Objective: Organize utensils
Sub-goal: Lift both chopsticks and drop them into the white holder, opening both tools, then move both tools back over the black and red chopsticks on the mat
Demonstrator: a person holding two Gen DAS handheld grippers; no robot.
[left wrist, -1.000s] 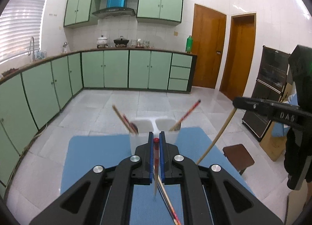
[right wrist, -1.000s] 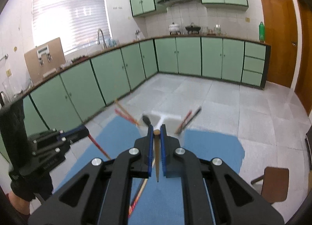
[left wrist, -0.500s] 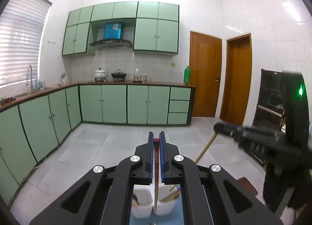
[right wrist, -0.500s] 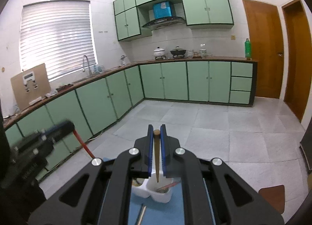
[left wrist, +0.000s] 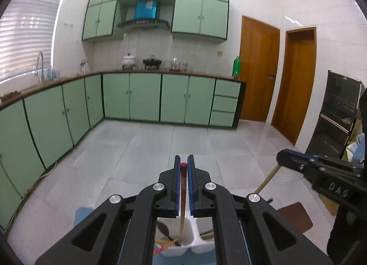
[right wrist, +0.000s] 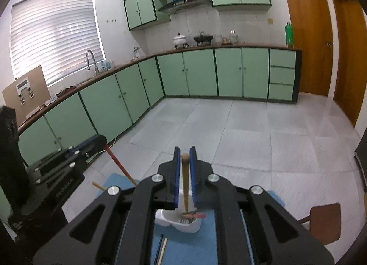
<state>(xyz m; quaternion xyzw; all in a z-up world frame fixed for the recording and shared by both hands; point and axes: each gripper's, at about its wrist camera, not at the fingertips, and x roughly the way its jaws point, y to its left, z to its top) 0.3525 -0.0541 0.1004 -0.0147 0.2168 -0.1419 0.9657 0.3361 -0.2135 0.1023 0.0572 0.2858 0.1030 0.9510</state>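
Observation:
My left gripper [left wrist: 183,164] is shut on a red-topped chopstick [left wrist: 182,187] that hangs down into the left compartment of the white utensil holder [left wrist: 183,245]. My right gripper [right wrist: 184,157] is shut on a plain wooden chopstick [right wrist: 185,184] whose lower end reaches into the same holder [right wrist: 179,222], in its right compartment. Several utensils stand in the holder. The holder stands on a blue mat [right wrist: 190,244]. The right gripper also shows at the right of the left wrist view [left wrist: 321,173], and the left gripper at the left of the right wrist view [right wrist: 68,164].
Two loose chopsticks [right wrist: 161,250] lie on the mat in front of the holder. A brown stool [right wrist: 325,221] stands to the right of the table. Green cabinets [left wrist: 142,97] run along the far wall and left side, across a tiled floor.
Both grippers rose and tilted up, then came over the holder. Each chopstick now hangs upright with its lower end inside the holder.

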